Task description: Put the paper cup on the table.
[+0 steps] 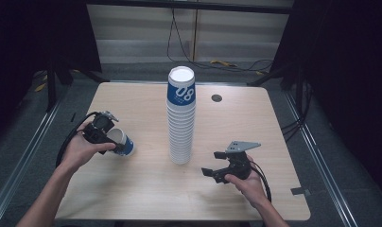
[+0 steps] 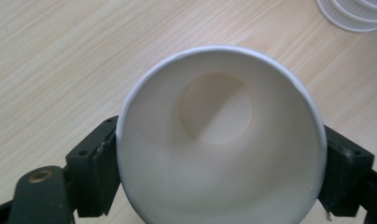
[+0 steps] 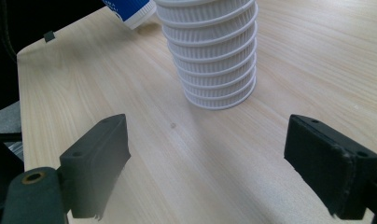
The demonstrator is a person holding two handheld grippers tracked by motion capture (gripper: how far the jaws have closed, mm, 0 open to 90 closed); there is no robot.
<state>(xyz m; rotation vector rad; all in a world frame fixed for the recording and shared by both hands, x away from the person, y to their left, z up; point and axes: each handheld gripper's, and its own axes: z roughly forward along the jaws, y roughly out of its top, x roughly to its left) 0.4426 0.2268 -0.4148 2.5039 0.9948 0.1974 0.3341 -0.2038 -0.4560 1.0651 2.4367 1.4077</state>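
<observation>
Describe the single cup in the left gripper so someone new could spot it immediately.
On the wooden table, look left of the tall cup stack at its centre. The loose cup lies tilted on its side in the left gripper, jaws pressing its rim; unlike its neighbours, it is not nested in the stack.

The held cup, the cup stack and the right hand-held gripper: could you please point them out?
held cup (image 2: pixel 196 186), left gripper view, inner wall.
cup stack (image 1: pixel 181 123), high view, mid-height.
right hand-held gripper (image 3: pixel 207 163), right gripper view, between open jaws.
</observation>
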